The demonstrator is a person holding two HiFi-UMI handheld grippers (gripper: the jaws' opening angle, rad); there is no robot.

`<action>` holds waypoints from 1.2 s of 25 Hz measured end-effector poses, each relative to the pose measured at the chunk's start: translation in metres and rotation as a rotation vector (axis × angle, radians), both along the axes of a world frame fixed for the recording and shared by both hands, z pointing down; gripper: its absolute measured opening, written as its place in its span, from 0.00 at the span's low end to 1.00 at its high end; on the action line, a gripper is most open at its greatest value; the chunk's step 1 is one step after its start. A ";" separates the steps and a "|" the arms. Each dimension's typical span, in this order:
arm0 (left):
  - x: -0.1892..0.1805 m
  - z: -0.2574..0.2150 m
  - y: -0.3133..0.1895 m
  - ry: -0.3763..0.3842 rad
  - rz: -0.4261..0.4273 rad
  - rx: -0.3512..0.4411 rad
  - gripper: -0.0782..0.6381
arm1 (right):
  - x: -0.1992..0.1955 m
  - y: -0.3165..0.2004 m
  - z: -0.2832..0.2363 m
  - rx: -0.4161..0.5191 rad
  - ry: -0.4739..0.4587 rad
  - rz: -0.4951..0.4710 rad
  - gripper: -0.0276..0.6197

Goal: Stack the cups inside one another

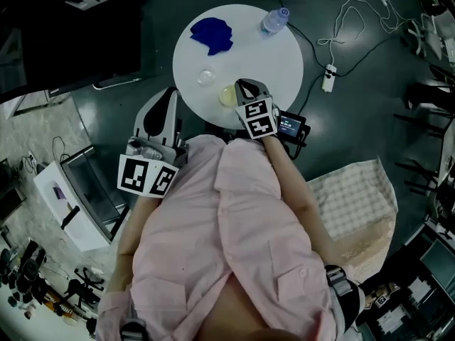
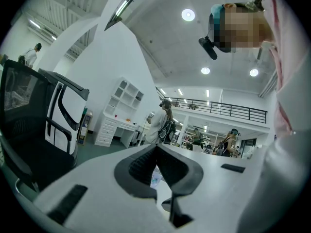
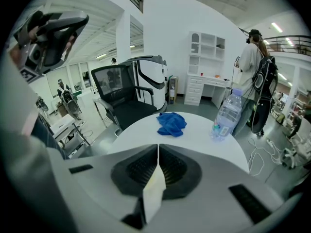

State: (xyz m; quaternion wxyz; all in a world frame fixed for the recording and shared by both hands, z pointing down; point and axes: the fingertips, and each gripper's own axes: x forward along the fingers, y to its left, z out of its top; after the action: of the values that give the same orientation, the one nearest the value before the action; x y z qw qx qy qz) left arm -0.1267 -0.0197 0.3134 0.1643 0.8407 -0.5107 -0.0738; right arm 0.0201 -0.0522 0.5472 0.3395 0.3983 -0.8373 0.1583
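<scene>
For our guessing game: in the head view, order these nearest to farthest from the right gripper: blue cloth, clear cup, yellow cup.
1. Yellow cup, held by the right gripper.
2. Clear cup, to its left.
3. Blue cloth, far side.

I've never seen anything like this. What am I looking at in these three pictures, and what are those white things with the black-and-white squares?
No robot here: a person holds a gripper in each hand. The top-down picture comes from a camera on the person's head; the other two come from cameras riding on the grippers. The squares are marker cubes on them. On the round white table lie a blue cloth, a water bottle and a clear cup. The right gripper is shut on the wall of a pale yellowish cup. The left gripper hangs beside the table, shut and empty.
</scene>
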 end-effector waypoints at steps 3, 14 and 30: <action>-0.001 -0.002 -0.002 -0.001 0.000 0.000 0.12 | -0.002 -0.002 -0.006 -0.001 -0.025 0.017 0.09; -0.002 -0.002 -0.003 -0.002 0.000 -0.001 0.12 | 0.001 -0.014 -0.055 0.086 -0.152 0.091 0.09; 0.002 -0.001 -0.005 -0.012 0.016 0.008 0.12 | 0.016 -0.009 -0.139 0.243 -0.307 0.164 0.09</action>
State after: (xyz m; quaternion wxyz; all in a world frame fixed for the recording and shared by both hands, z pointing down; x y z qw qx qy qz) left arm -0.1249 -0.0247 0.3120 0.1583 0.8459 -0.5046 -0.0694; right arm 0.0356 -0.0613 0.4085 0.1432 0.4743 -0.8570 0.1419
